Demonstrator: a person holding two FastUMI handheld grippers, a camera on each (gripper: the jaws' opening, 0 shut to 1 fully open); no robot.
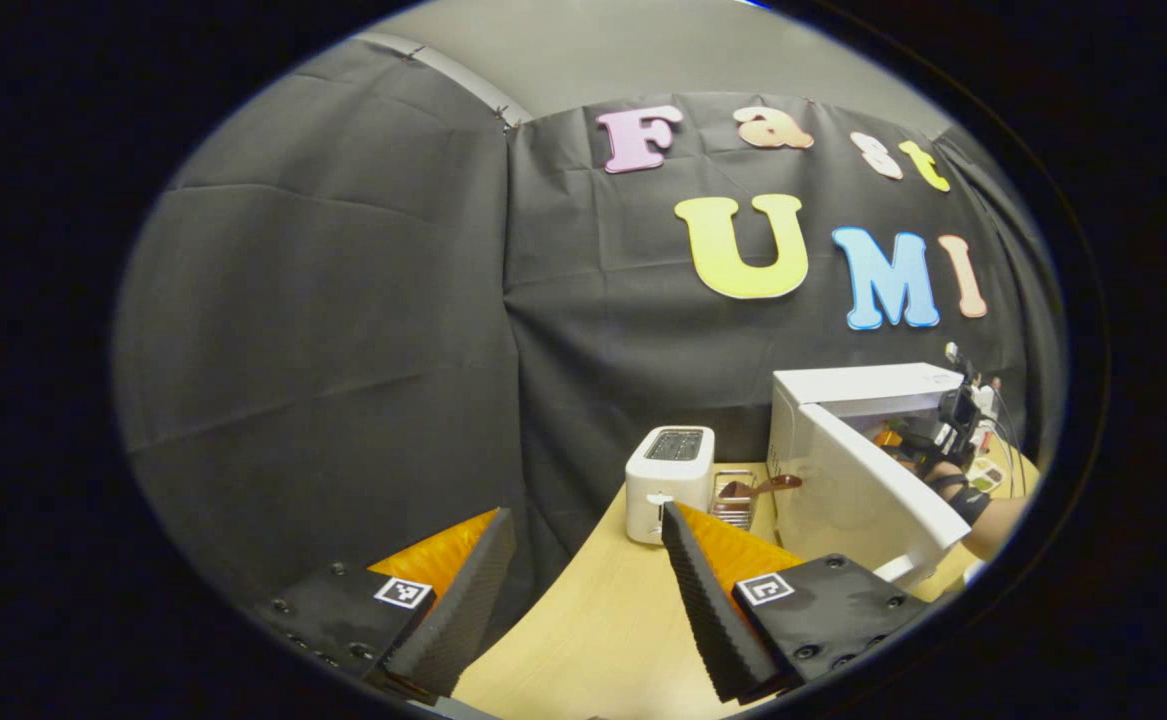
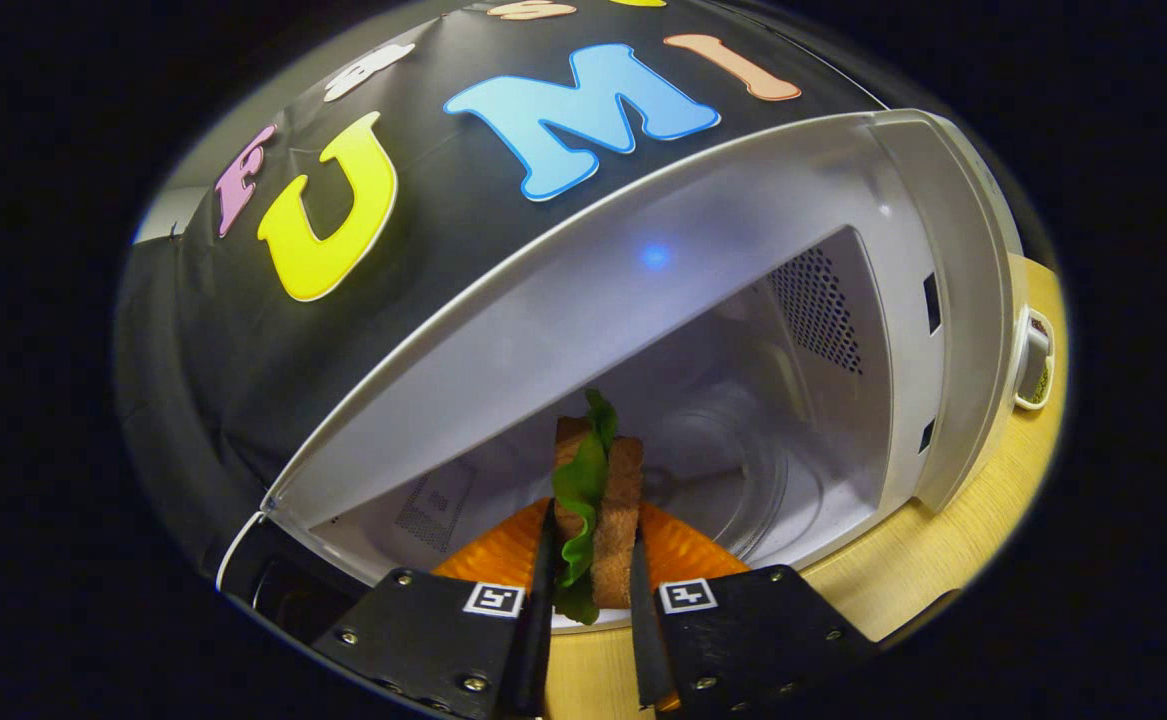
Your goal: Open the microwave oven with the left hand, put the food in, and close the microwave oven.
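White toaster [image 1: 669, 482] w/ rack [image 1: 733, 497] beside, on wood table [image 1: 593, 620].

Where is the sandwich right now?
In the right gripper view, the sandwich is pinched between the right hand-held gripper fingers, at the mouth of the open microwave, just short of its glass turntable.
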